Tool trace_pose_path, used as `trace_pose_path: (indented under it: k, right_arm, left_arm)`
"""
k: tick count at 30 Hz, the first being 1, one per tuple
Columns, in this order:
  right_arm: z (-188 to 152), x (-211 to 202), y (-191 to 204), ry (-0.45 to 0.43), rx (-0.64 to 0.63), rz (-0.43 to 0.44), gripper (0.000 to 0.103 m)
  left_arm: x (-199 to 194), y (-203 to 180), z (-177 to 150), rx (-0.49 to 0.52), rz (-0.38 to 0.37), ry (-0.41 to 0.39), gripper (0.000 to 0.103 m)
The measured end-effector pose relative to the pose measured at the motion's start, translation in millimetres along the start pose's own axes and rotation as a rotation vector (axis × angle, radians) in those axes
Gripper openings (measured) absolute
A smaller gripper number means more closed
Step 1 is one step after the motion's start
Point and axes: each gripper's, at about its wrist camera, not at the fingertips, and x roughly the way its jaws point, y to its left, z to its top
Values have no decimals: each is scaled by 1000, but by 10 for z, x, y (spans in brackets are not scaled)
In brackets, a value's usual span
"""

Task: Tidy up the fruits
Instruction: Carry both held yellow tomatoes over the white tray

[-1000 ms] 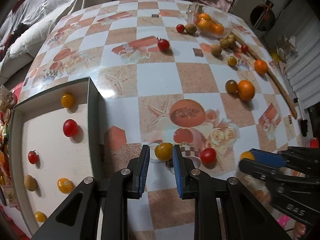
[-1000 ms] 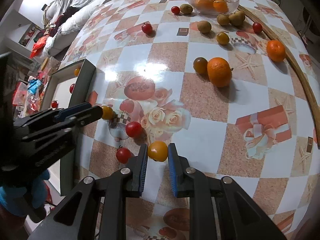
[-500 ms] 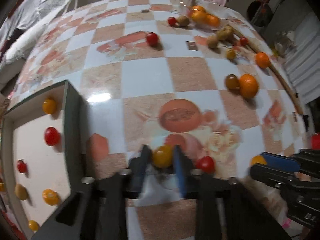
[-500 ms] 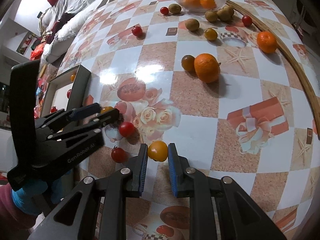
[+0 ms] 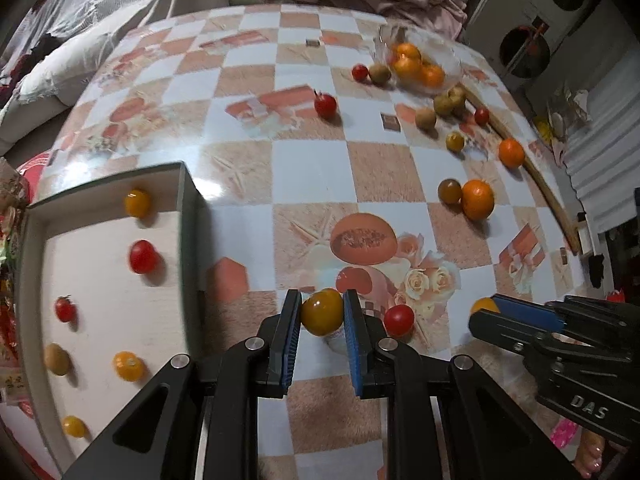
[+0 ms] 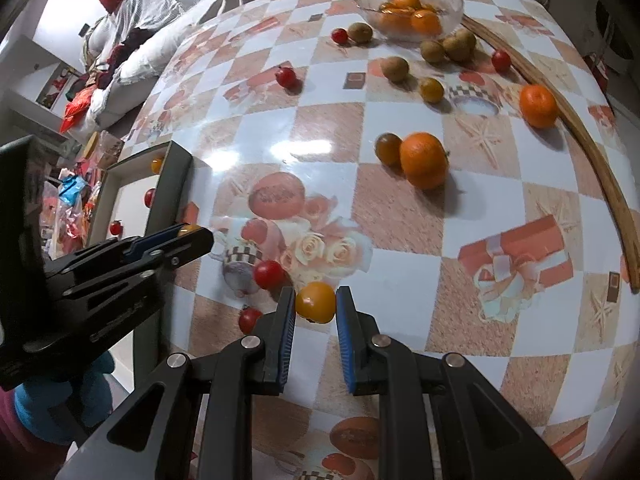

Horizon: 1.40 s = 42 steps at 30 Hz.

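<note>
Both claws hold small fruit: the left claw (image 5: 322, 312) is closed on a yellow cherry tomato (image 5: 322, 312), lifted just off the tabletop (image 5: 312, 168), while the right claw (image 6: 316, 306) pinches a second yellow tomato (image 6: 316, 303) between its blue pads (image 6: 342, 320). Each grip sits across the fruit's middle, probably so the round skin cannot squirt out. To the left lies the tray (image 5: 186, 216), already holding red and yellow tomatoes, apparently the sorting destination. A red cherry tomato (image 5: 399, 319) waits just beside the left claw; oranges fill the glass bowl (image 6: 452, 12) far off.
</note>
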Motion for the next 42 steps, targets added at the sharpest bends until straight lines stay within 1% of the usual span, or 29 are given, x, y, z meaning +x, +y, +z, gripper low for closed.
trace_pose_path:
  k: [5,10,15,20,27,33,38,42]
  right_arm:
    - [58,-17,181,-4,-35,7,22]
    - [100,8,462,-1,-86,25,22]
    - [128,104,835,15,-150,49,22]
    - [124,217,1205,36,-208,74,22]
    - [68,423,1686,82,-288,103,22]
    - [-45,612,2017,129,-349,111,22]
    - [-134,775,2173,164,-377,93,22]
    - [-175,854,2197,181,-381,78,22]
  left_arm:
    - [-192,126,-36,-20,11,-25,22]
    - [-393,323,-158,-41,32,-50,22]
    - [-583,669,-357,-102,65,-65,22]
    - [-682,1042,-628,-171,107,-51,22]
    - [-690,1445,-1021,-263,148,-14,22]
    - [-689,1679,-1234,-322,171,-4,22]
    - [-636,1804,-1340,-347,186,16,22]
    - [-581,1830,-1373,-348,195,34,22]
